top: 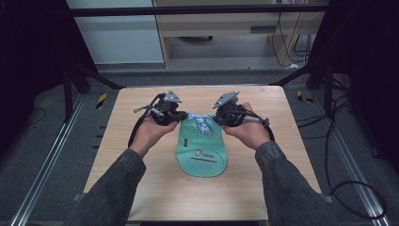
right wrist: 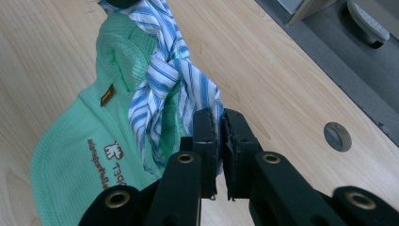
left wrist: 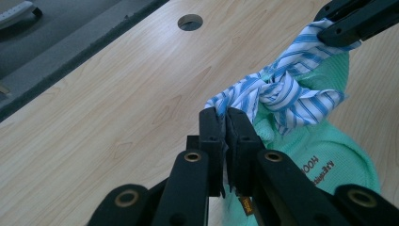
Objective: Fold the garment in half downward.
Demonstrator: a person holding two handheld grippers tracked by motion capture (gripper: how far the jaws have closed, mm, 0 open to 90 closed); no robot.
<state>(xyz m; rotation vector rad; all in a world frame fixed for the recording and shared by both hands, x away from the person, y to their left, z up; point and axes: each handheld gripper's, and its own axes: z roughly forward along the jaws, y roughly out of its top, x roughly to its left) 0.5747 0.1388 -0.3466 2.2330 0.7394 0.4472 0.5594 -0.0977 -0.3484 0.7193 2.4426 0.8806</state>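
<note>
A mint-green cloth bib (top: pixel 201 153) with dark lettering lies on the wooden table (top: pixel 141 141), its rounded end toward the person. Its blue-and-white striped tie (top: pixel 202 121) runs across the top, knotted in the middle (left wrist: pixel 277 89) (right wrist: pixel 167 70). My left gripper (top: pixel 182 115) (left wrist: pixel 225 117) is shut on the left end of the striped tie. My right gripper (top: pixel 217 117) (right wrist: pixel 220 120) is shut on the right end. The two grippers face each other across the bib's top, which is lifted slightly off the table. In the left gripper view the other gripper's jaws show at the top right.
A round cable hole (left wrist: pixel 190 21) (right wrist: pixel 337 136) sits in the tabletop near the far edge. Cables (top: pixel 357 188) trail on the grey floor to the right. A cabinet (top: pixel 226 28) stands beyond the table. Bare wood surrounds the bib.
</note>
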